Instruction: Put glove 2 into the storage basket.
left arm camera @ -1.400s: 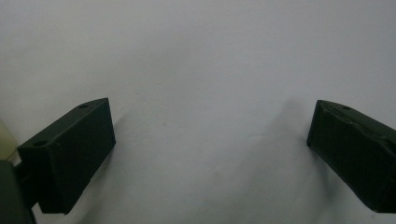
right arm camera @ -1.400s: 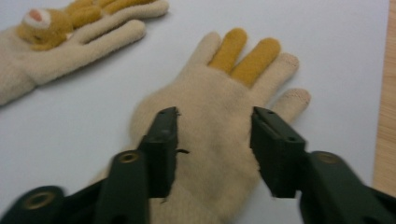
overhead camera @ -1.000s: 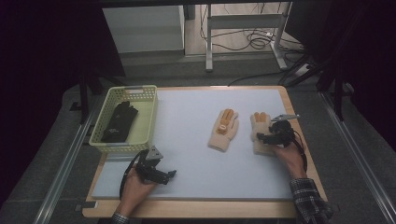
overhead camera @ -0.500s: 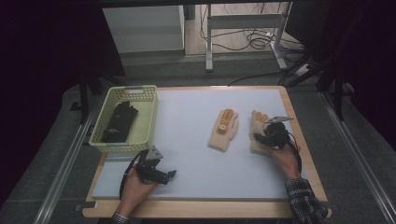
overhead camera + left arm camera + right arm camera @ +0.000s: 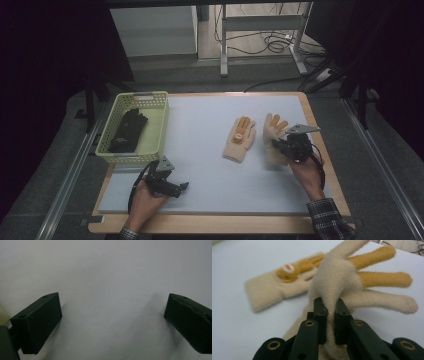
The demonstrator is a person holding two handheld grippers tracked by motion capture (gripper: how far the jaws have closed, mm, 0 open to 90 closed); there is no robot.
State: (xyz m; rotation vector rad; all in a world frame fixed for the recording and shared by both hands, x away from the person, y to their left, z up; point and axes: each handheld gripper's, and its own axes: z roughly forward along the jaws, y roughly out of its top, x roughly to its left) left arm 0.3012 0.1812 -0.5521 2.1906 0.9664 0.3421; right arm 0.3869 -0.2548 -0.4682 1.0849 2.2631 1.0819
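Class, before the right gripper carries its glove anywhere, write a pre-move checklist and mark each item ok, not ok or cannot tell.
1. Right gripper shut on the cream glove: ok, a fold of fabric is pinched between the jaws, which have just been closing.
2. Glove fully off the mat: cannot tell.
3. Second glove lies apart from the held one: ok.
4. Basket has room beside the black glove: ok.
5. Left gripper open, holding nothing, resting low on the mat: ok.

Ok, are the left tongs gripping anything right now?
No, the left tongs stand wide open over the bare white table mat, with nothing between their black jaws.
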